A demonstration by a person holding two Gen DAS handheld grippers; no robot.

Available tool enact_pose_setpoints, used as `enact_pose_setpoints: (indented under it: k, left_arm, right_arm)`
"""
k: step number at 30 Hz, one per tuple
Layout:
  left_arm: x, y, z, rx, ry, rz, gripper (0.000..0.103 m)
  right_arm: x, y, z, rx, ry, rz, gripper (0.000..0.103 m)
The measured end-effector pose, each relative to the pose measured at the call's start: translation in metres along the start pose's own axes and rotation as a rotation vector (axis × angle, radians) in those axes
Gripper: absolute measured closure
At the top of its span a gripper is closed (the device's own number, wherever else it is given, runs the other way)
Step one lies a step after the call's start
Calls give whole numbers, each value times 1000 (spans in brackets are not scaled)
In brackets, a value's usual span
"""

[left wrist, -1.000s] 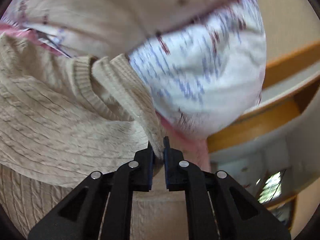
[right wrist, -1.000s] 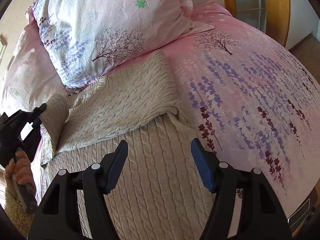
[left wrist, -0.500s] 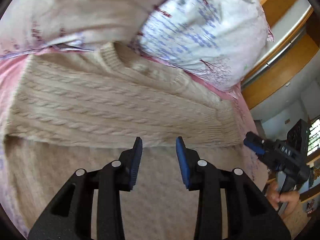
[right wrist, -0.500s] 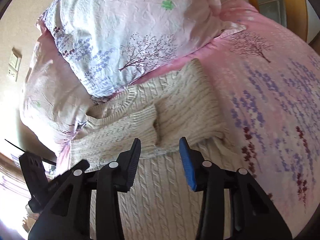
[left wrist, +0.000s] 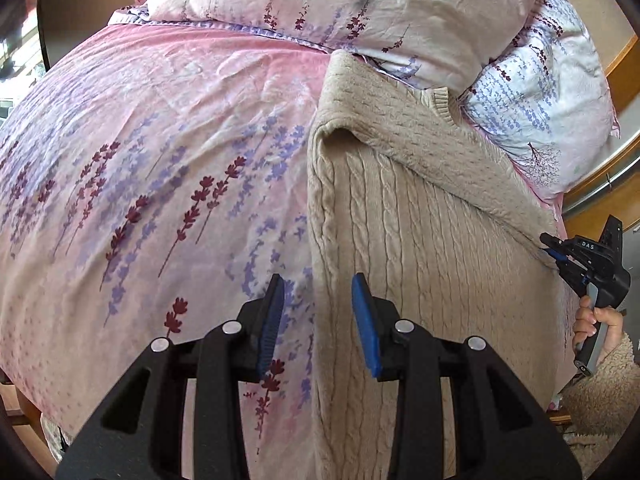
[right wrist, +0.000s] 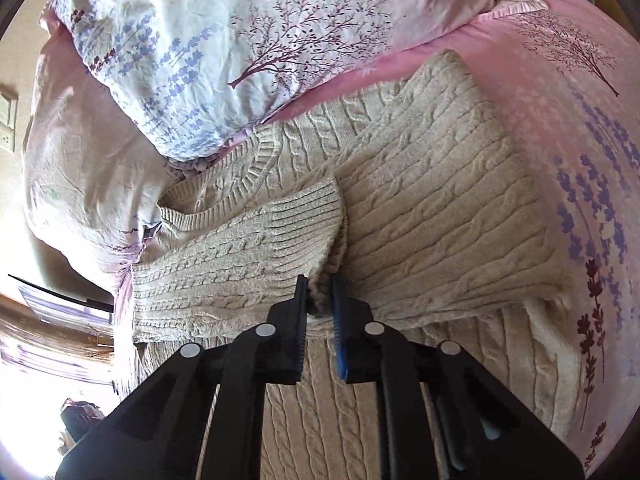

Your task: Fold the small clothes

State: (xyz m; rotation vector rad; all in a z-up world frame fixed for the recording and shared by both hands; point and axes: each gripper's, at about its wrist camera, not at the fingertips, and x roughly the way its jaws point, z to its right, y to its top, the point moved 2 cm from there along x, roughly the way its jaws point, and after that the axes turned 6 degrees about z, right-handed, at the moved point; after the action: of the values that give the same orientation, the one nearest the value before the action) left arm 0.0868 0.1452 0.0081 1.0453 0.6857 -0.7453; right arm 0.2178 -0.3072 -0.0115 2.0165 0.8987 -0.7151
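Observation:
A cream cable-knit sweater [left wrist: 420, 240] lies on the pink flowered bed cover [left wrist: 160, 160], its sleeves folded across the chest. My left gripper [left wrist: 318, 320] is open and empty, over the sweater's left edge. My right gripper [right wrist: 320, 300] is shut on the ribbed sleeve cuff [right wrist: 308, 216] where the two folded sleeves meet. The right gripper also shows in the left wrist view [left wrist: 560, 252] at the sweater's right side. The sweater's collar [right wrist: 224, 200] lies by the pillows.
Two flowered pillows [right wrist: 240, 40] lie against the sweater's collar at the head of the bed. A wooden bed frame [left wrist: 616, 76] stands to the right. The bed's edge drops off at the lower left [left wrist: 40, 412].
My left gripper has let go of the sleeve, pulled back and swung to the sweater's left edge. My right gripper has closed on the sleeve cuff.

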Motion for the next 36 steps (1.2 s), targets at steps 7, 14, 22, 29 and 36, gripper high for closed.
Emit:
enact_pose_setpoints:
  k: [7, 14, 22, 29, 36]
  left_arm:
    - [9, -8, 9, 50, -16, -28, 66]
    - [7, -12, 6, 43, -51, -41, 66]
    - [0, -20, 0, 13, -129, -83, 66]
    - [-1, -25, -13, -66, -223, -119, 66]
    - [0, -30, -18, -124, -293, -156, 66]
  right_arm:
    - [-50, 32, -38, -158, -43, 277, 94]
    - [-2, 9, 11, -65, -202, 47, 93]
    - [-69, 13, 46, 17, -50, 98, 56]
    - [-88, -21, 109, 104, 1, -53, 56]
    - [-91, -66, 123, 169, 148, -160, 56]
